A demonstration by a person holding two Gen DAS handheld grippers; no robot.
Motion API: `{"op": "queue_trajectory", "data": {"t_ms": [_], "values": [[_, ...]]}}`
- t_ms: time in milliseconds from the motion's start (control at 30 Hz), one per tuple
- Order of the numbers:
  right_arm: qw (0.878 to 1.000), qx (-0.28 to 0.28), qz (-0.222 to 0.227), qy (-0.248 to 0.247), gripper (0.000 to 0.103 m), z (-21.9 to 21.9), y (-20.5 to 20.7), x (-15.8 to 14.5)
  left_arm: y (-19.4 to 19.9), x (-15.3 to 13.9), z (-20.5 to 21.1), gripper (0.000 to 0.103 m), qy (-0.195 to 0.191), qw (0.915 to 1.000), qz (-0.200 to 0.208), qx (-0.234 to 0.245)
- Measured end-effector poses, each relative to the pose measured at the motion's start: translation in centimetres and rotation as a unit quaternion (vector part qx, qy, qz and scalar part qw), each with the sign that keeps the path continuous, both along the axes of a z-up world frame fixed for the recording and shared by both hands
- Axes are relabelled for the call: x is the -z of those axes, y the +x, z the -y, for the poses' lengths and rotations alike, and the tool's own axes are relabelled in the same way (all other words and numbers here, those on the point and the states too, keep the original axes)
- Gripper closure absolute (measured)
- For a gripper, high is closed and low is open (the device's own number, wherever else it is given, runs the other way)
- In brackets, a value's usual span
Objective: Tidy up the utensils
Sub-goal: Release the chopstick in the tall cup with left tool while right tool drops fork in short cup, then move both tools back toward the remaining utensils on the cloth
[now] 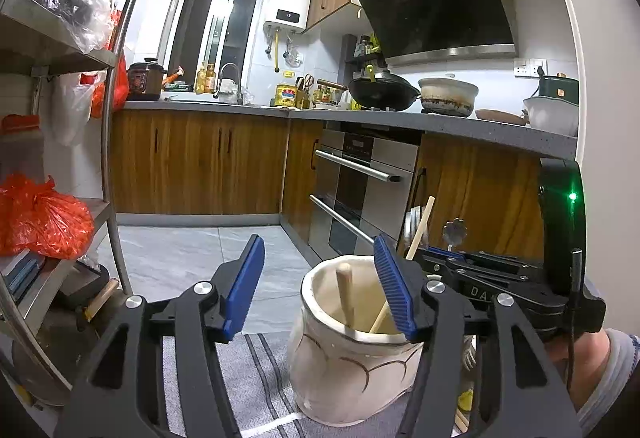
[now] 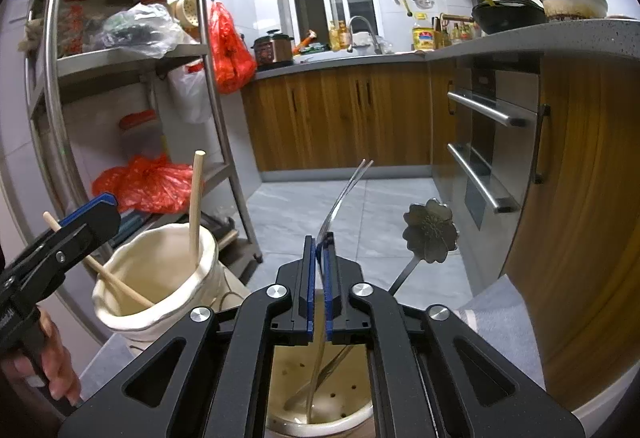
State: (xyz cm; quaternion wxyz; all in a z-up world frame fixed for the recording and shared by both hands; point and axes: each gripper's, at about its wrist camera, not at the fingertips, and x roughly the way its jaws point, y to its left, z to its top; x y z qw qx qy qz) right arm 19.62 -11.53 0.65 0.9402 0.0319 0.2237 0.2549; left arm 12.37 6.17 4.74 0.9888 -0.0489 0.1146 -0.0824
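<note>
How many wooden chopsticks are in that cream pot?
2. One pale wooden chopstick stands nearly upright inside the cream ceramic pot; the other wooden chopstick leans across it, tip poking out past the rim. Shorter ones may be hidden inside.

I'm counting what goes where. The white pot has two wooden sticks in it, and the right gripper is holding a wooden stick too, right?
Not quite. The white pot does hold two wooden sticks, but the right gripper is pinching a metal fork, not a stick. The right wrist view shows it.
</note>
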Motion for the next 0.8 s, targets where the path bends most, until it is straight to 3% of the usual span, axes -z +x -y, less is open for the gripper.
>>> {"op": "queue_trajectory", "data": {"t_ms": [367,533,600,800], "values": [[0.999,-0.002,0.03,0.022,0.054,1.7,-2.1,-1.8,-0.9,-1.1,-0.1,0.03,0.003,0.9999,0.011,-0.011],[0.998,-0.004,0.059,0.037,0.016,3.3,-4.3,-3.5,-2.5,-2.6,0.1,0.011,0.004,0.9997,0.017,-0.016],[0.997,-0.001,0.069,0.044,0.007,4.0,-5.0,-4.0,-3.3,-3.0,0.3,0.007,0.008,0.9996,0.017,-0.021],[0.995,0.03,0.085,0.043,0.005,6.2,-6.7,-4.7,-5.6,-3.4,1.0,0.006,0.026,0.9992,0.01,-0.028]]}}
